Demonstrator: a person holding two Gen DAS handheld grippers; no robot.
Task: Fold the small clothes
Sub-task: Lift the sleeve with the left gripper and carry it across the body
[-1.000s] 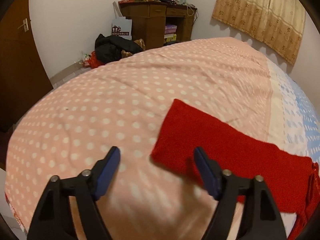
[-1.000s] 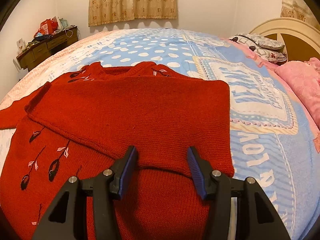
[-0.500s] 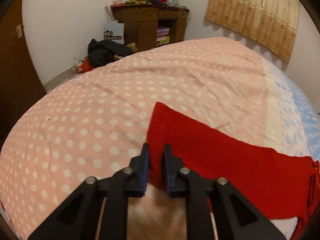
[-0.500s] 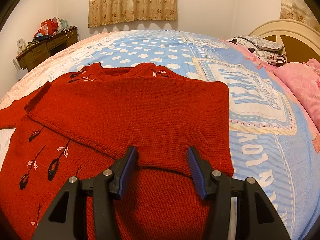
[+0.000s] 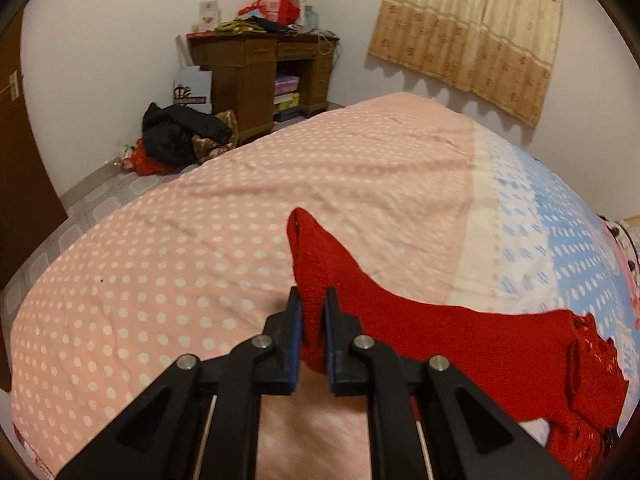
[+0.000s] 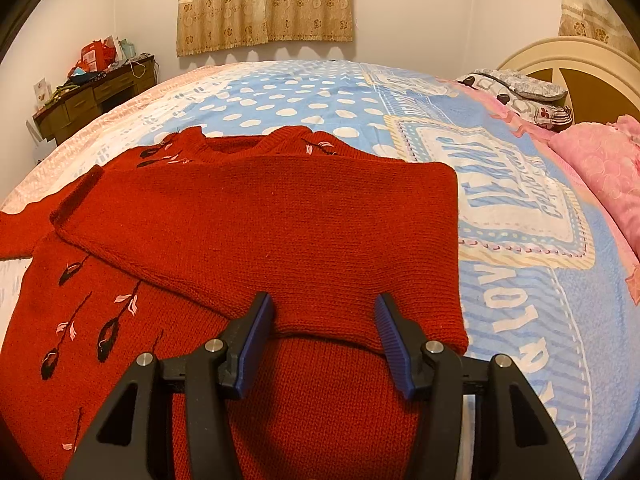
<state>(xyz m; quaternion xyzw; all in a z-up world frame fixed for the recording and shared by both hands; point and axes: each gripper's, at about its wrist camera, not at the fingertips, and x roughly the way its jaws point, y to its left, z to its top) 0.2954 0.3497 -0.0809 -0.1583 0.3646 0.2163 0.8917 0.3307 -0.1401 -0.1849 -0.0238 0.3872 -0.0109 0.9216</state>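
Left gripper (image 5: 312,312) clamped on cuff of red knit sweater (image 6: 260,240) on bed (image 5: 180,240). Right gripper (image 6: 324,320) half open above folded sleeve, holding nothing. Carry cuff across body, keep tension even, avoid dragging torso.

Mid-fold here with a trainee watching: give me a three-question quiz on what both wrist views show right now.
1. True or false: the left gripper is pinching the red sleeve.
2. What lies under the right gripper? A) pillow B) sweater C) bare bedspread
3. Fill in: the right gripper's fingers stand ____.

Key: 1 true; 2 B; 3 open, gripping nothing.
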